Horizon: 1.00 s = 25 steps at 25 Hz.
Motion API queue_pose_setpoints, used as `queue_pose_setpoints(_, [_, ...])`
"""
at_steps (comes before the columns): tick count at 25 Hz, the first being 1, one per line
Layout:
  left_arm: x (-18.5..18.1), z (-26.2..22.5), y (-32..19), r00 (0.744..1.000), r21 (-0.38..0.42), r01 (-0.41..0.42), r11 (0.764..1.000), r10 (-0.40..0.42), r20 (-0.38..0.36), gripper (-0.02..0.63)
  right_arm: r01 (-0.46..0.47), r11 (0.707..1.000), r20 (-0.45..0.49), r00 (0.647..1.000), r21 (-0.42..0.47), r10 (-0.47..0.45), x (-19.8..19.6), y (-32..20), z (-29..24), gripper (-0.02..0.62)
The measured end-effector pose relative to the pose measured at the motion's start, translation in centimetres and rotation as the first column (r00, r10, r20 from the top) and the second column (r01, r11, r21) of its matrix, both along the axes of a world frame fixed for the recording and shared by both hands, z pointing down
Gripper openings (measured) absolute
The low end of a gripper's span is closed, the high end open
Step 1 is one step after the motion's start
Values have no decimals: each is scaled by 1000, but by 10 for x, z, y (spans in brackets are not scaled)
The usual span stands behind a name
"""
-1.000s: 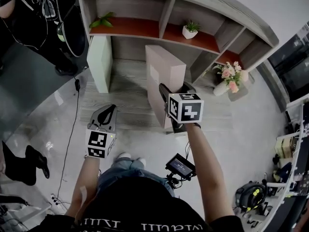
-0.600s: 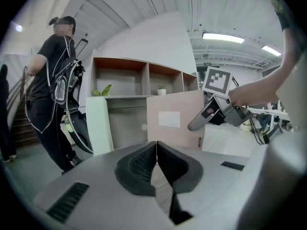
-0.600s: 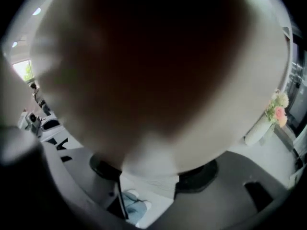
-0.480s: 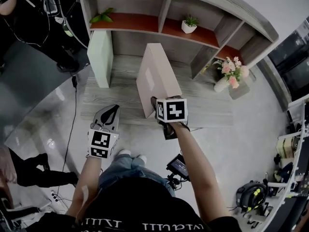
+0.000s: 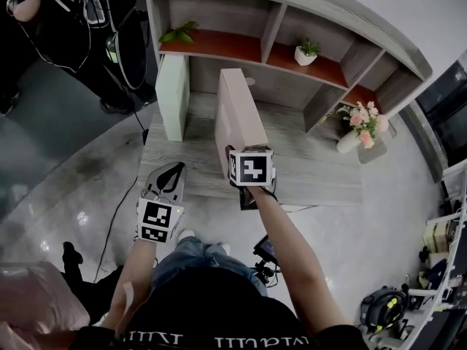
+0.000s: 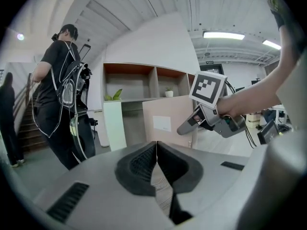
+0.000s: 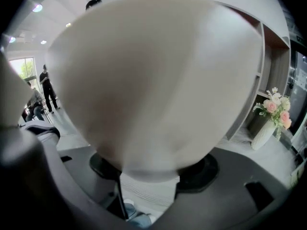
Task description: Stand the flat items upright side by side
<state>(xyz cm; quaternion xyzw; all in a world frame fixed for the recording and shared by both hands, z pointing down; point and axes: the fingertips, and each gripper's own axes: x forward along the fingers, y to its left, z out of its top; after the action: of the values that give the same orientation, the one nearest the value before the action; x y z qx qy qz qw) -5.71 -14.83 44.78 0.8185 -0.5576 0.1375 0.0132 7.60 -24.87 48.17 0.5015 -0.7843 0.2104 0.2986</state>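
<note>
A tall beige flat box (image 5: 238, 117) stands upright on the low wooden platform (image 5: 321, 173), and my right gripper (image 5: 237, 168) is shut on its near edge. In the right gripper view the beige box (image 7: 153, 80) fills most of the picture, with a jaw on each side of its lower end. A pale green flat box (image 5: 172, 97) stands upright to its left, a gap apart. My left gripper (image 5: 172, 172) hangs over the platform's front edge, shut and empty. The left gripper view shows the pale green box (image 6: 114, 126), the beige box (image 6: 168, 121) and the right gripper (image 6: 192, 124).
A shelf unit (image 5: 292, 6) backs the platform, with a leafy plant (image 5: 179, 33) and a small potted plant (image 5: 306, 51) on it. A vase of pink flowers (image 5: 357, 126) stands at the right. A person in black (image 5: 58, 20) is at the upper left; a cable (image 5: 120, 195) runs across the floor.
My right gripper has carried the beige box leftwards, closer to the pale green box. The left gripper has kept its place, still shut.
</note>
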Motion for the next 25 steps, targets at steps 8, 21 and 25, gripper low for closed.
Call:
queue_pose_setpoints(8, [-47,2,-7,999,0,52,999,-52,-15,12,-24,988,76,997,151,13,-41,-21,-4,305])
queue_pose_setpoints(21, [-84,6,-25,997,12,69,998,-69,-39,12,-28,988,157,988,149,4,-102,-41,-9,313])
queue_pose_setpoints(25, [-97,7,-27,996,15,81,997,-81,-45,12,1,986,180,983,168,-31,-119,-43,-10,320])
